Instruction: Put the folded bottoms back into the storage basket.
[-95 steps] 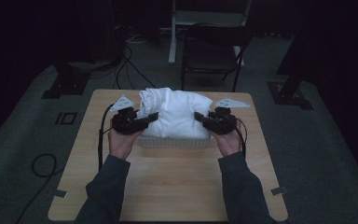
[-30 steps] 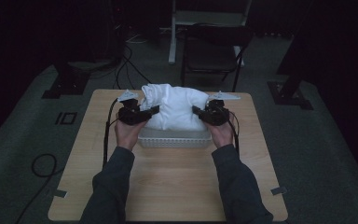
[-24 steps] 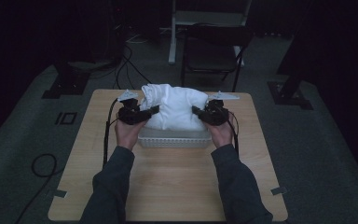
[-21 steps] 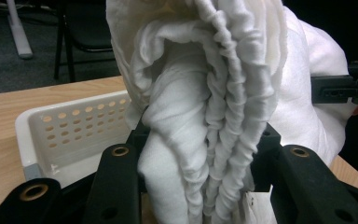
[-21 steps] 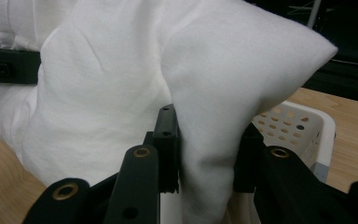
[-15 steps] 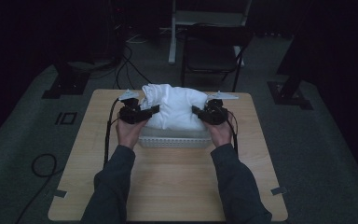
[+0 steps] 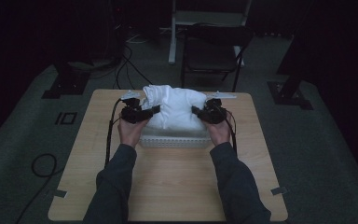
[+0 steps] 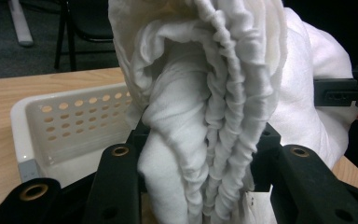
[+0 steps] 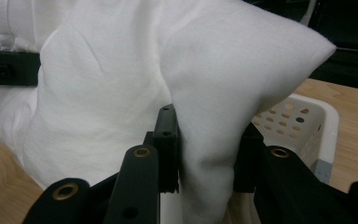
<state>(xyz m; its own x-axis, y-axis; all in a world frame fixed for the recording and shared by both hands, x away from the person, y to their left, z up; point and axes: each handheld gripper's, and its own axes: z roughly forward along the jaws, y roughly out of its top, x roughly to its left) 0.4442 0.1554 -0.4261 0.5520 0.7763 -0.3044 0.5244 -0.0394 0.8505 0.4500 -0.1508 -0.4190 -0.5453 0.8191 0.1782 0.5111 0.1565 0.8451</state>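
Soft, light white cloth [image 7: 175, 109] bulges above the basket [image 7: 172, 140]; left gripper [image 8: 198, 154] pinches its gathered folds, right gripper [image 9: 205, 144] its plain corner.

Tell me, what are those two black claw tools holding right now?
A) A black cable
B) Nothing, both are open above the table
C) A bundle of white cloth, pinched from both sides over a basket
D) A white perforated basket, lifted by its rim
C: the left gripper and the right gripper each pinch a fold of the white cloth, which sits above the white perforated basket.
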